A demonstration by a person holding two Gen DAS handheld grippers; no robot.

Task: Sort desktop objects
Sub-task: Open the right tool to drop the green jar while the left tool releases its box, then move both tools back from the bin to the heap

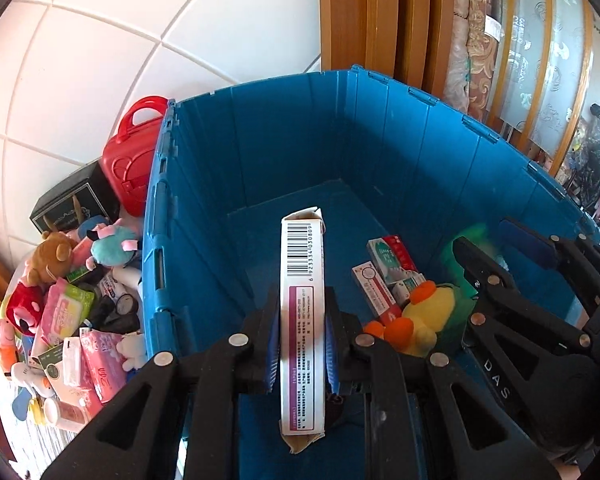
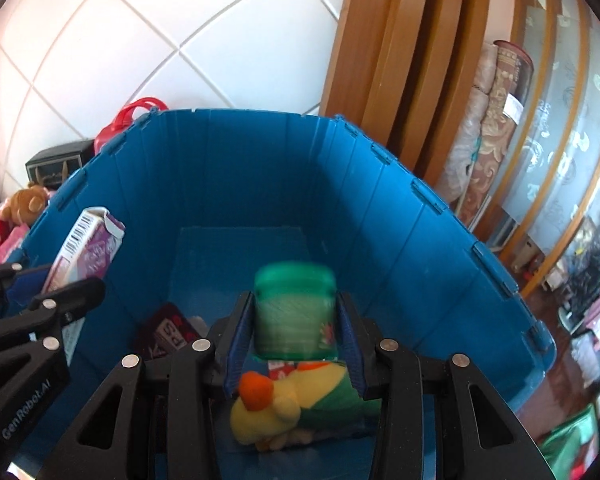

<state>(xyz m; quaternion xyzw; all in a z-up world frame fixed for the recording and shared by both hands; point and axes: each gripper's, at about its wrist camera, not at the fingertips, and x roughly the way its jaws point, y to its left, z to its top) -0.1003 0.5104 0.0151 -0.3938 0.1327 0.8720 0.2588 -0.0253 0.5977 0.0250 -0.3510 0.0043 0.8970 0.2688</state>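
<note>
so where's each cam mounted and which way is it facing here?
Left wrist: on the left gripper, looking down its fingers into the blue bin; its fingers clamp a white box; right gripper shows at right.
Right wrist: on the right gripper, angled down into the same blue bin; a blurred green container sits between its fingers; left gripper at left.
Shared: bin, white box, yellow plush duck.

Green container (image 2: 295, 312) blurred between the right tool's (image 2: 296, 344) pads, label unreadable.
</note>
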